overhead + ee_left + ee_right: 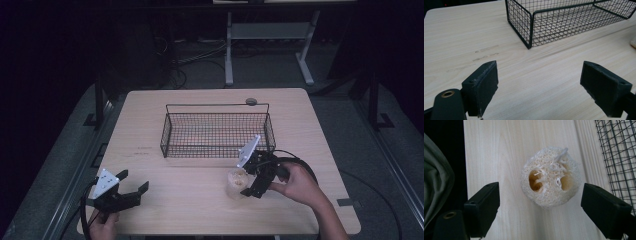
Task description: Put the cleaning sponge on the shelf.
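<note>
Overhead first: a wire basket is seen mid-desk, and a pale loofah piece is set on the desk just in front of the basket's right front corner. The right tongs are held directly over the loofah, released, jaws spread to either side of it. The left tongs are held well apart near the front left edge, also released, nothing between the jaws.

Left gripper view: bare wood is framed between the spread jaws, with the basket's near corner ahead; nothing is gripped.

Right gripper view: the loofah is looked down on end-on, its holes facing the camera, so its long axis is judged to run roughly toward the lens. It lies ahead of the pads, between the two jaw lines, nearer the right-hand jaw, neither pad touching. The basket mesh is just beside it. The right hand is clearly the nearer one; an advance and a close are what a grasp would need.
</note>
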`<state>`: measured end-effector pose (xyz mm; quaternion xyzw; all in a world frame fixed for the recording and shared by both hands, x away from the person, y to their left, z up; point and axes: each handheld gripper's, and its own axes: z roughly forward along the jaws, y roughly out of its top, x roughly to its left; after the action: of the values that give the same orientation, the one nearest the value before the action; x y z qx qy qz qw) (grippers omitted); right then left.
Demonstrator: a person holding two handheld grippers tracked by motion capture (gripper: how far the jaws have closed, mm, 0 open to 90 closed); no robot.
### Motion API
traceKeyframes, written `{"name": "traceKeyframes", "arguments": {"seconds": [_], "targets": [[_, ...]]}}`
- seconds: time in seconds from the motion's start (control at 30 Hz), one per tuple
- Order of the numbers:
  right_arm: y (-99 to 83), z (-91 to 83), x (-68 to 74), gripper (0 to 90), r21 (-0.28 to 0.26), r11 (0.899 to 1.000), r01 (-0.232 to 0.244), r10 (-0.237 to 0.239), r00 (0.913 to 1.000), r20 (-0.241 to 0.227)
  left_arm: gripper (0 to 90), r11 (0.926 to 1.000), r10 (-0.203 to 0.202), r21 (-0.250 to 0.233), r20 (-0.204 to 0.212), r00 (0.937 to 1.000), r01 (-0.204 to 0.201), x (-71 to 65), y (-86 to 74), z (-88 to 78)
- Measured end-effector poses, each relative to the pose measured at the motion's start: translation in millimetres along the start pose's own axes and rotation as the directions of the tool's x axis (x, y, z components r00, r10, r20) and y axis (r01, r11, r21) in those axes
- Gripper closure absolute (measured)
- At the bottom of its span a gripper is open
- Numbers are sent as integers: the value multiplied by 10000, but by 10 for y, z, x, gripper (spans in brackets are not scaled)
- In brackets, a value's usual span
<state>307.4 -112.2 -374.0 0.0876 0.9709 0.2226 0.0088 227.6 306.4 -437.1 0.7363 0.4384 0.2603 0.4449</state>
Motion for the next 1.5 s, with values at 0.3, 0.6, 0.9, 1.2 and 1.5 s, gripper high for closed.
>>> {"name": "traceKeyframes", "arguments": {"seconds": [0.3,0.6,0.9,1.2,1.5], "targets": [[55,43,-30,149,241,9997,-1,1,10000,-13,139,10000,-72,-30,6,10000,72,5,-1,-4],[121,102,-55,150,402,9991,167,-164,9998,-72,139,10000,-47,-58,9,10000,47,4,2,-9],[173,173,-82,156,661,9976,222,-213,9997,-140,139,9999,-69,-81,-25,10000,68,10,3,-17],[208,217,-111,206,850,9959,312,-300,9994,-162,139,9999,-88,-110,-18,10000,87,10,5,-20],[199,239,-137,260,975,9950,226,-208,9996,-198,139,9999,-102,-108,-26,9999,102,18,3,-23]]}}
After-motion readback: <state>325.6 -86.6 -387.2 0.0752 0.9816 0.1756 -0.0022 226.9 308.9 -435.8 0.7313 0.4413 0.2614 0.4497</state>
